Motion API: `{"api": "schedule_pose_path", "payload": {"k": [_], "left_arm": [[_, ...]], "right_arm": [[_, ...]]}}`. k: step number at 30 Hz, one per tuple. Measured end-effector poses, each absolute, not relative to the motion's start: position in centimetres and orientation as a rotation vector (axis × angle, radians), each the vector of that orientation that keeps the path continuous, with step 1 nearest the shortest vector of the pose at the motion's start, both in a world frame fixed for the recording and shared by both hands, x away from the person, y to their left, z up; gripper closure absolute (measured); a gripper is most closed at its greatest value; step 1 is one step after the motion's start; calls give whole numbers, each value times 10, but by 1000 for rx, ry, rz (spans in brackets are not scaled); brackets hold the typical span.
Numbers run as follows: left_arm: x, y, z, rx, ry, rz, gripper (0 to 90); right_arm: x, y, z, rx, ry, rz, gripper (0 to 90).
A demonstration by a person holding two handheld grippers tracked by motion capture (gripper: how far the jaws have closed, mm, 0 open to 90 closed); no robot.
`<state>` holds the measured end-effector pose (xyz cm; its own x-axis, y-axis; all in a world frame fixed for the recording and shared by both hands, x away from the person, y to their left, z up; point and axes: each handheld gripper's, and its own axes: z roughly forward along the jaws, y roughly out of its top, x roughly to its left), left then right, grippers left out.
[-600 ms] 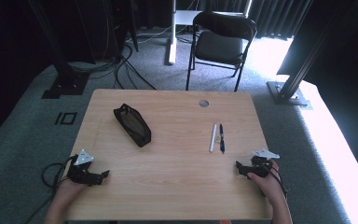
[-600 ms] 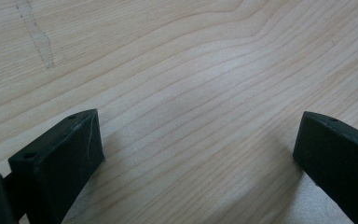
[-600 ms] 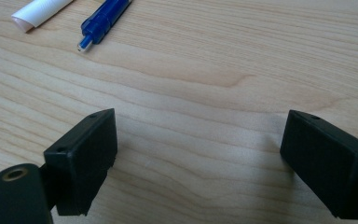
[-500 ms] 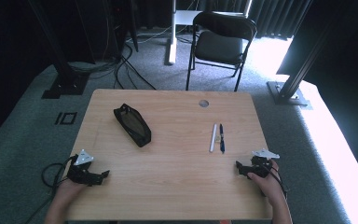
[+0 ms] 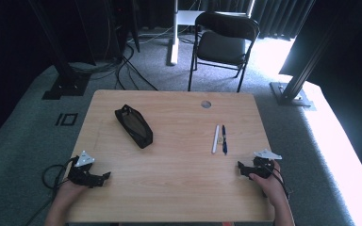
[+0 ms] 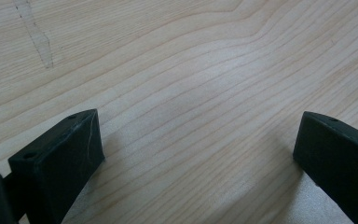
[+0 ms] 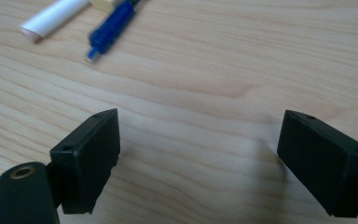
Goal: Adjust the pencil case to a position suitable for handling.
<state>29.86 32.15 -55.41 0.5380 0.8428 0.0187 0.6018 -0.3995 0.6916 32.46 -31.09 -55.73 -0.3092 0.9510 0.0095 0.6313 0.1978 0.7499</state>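
A black mesh pouch [image 5: 133, 125] lies on the left half of the wooden table [image 5: 179, 155]. A white pen [image 5: 215, 138] and a blue pen [image 5: 224, 138] lie side by side right of centre, with a small pale piece between them. My left gripper [image 5: 104, 176] rests on the table near the front left corner, jaws wide apart over bare wood [image 6: 196, 135]. My right gripper [image 5: 240, 168] rests near the front right, open and holding nothing. In the right gripper view the white pen [image 7: 53, 17] and blue pen [image 7: 112, 29] lie just beyond its jaws.
A round cable hole [image 5: 206, 104] sits near the table's far edge. Behind the table stands a black folding chair [image 5: 224, 42]. Cables [image 5: 52, 174] trail off the front left. Metal stand feet [image 5: 292, 96] stand on the carpet at both sides.
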Motion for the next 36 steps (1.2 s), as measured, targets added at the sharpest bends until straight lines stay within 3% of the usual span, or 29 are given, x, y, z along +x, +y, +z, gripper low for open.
{"api": "schedule_pose_path", "payload": {"k": [36], "left_arm": [[299,322,-554,2141,1161,491,16]], "right_arm": [[362,-205,-512,1198,2119,1162,131]]}}
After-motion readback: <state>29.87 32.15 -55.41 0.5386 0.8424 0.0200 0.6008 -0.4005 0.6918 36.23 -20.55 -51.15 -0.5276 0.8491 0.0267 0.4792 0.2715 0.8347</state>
